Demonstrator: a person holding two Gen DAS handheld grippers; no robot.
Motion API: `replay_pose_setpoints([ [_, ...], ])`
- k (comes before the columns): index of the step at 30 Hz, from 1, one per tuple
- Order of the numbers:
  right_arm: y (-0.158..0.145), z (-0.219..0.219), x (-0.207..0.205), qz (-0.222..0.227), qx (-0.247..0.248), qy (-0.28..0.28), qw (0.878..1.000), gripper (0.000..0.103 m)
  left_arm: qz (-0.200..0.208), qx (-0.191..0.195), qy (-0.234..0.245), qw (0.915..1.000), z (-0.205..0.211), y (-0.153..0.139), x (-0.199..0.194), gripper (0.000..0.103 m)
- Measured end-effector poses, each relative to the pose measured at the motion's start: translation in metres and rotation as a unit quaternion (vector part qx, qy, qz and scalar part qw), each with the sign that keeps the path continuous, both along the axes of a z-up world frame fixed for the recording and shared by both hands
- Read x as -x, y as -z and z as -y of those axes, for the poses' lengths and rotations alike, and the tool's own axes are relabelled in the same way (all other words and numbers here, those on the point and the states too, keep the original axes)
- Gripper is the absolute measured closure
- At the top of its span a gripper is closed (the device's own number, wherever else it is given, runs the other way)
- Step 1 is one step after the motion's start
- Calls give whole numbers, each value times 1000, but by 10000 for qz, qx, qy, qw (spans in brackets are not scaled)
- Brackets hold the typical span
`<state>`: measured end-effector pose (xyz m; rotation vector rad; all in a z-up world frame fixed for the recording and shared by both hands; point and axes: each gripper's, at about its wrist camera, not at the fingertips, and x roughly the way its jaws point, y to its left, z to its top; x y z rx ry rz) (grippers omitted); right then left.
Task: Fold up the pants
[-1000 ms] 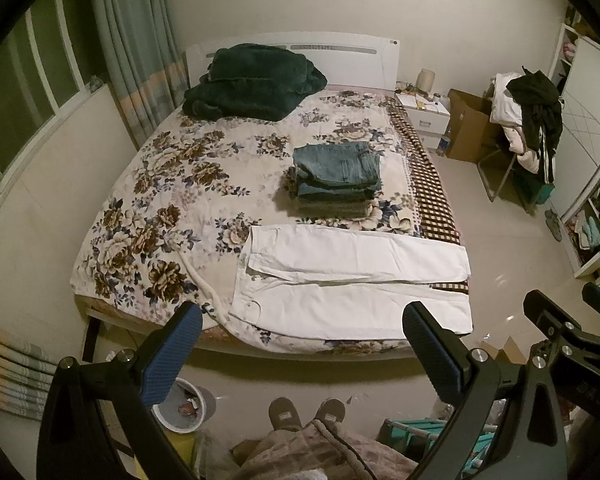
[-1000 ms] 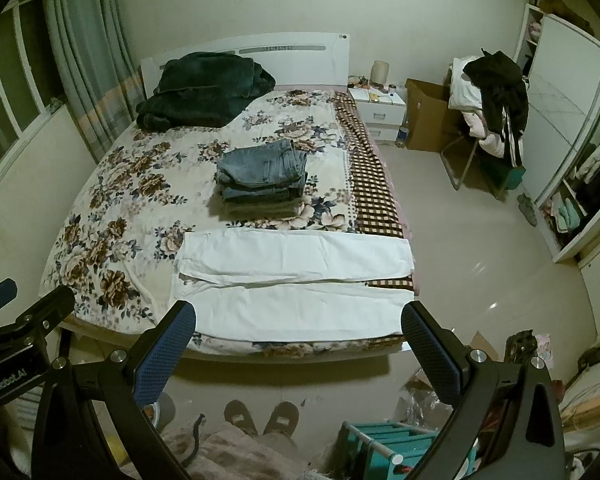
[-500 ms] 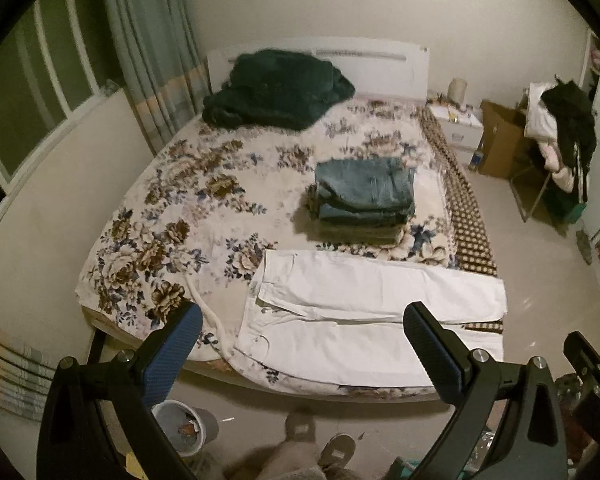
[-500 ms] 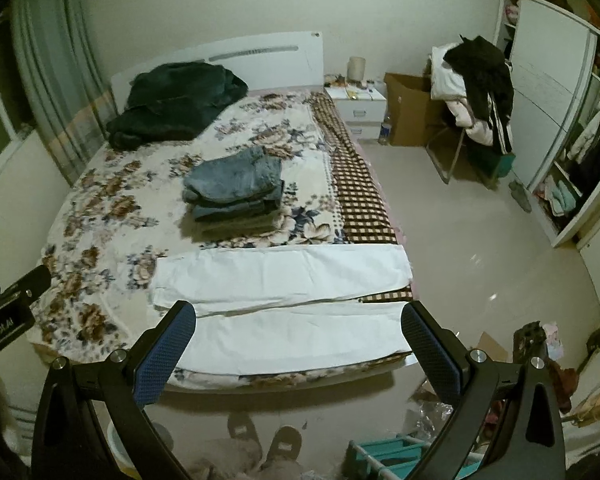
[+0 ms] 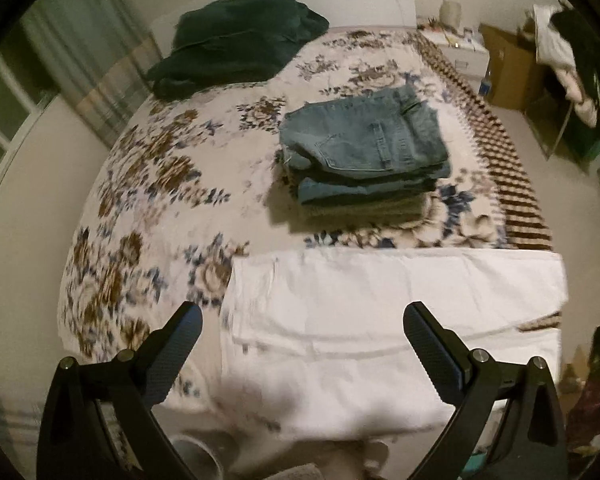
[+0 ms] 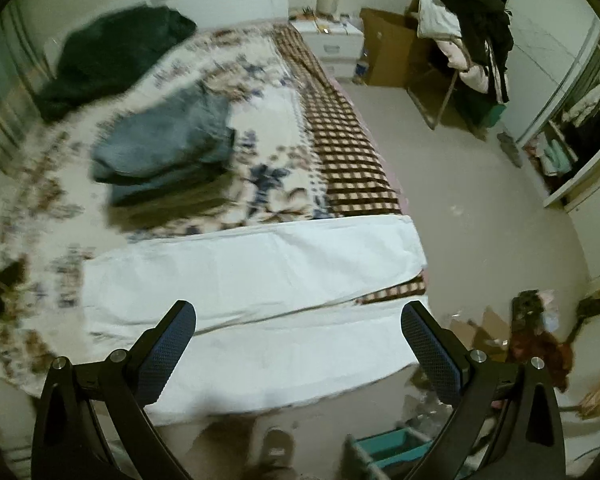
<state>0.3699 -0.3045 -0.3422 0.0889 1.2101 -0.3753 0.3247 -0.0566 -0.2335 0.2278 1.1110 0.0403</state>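
Observation:
White pants (image 5: 380, 312) lie flat across the near edge of the floral bed (image 5: 148, 184), waist to the left, both legs stretched right. They also show in the right wrist view (image 6: 268, 280). My left gripper (image 5: 302, 320) is open and empty, hovering above the waist end. My right gripper (image 6: 298, 320) is open and empty, above the near leg toward the cuffs. Both views are blurred.
A stack of folded jeans (image 5: 364, 148) sits on the bed just behind the pants. A dark green blanket (image 5: 236, 44) lies at the headboard. A nightstand (image 6: 332, 40), cardboard box (image 6: 388, 52) and clothes-laden chair (image 6: 468, 40) stand right of the bed. A teal bin (image 6: 392, 448) is on the floor.
Both grippers have moved forward and down toward the bed, so the white pants now sit between their fingers. Both stay open.

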Motion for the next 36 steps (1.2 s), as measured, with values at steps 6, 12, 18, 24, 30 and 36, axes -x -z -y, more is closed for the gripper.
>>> replay_pose_setpoints([
  [6, 137, 35, -93, -760, 444, -152, 9960, 0, -350, -388, 427, 9977, 14, 100, -84, 0],
  [12, 278, 58, -145, -1543, 577, -425, 9854, 0, -792, -849, 917, 9890, 48, 213, -128, 0],
  [18, 376, 56, -186, -2262, 591, -1384, 9624, 0, -1561, -1196, 1643, 9666, 80, 314, -153, 0],
  [24, 430, 38, -224, -2668, 716, -2603, 9252, 7, -1639, -1402, 2252, 9501, 98, 342, -163, 0],
  [30, 431, 31, -229, -2680, 37, -2895, 9189, 84, -1791, -406, 2805, 9421, 94, 320, -151, 86],
  [36, 398, 39, -207, -2196, 37, -2562, 9413, 96, -1489, -143, 2831, 9474, 87, 279, -146, 98],
])
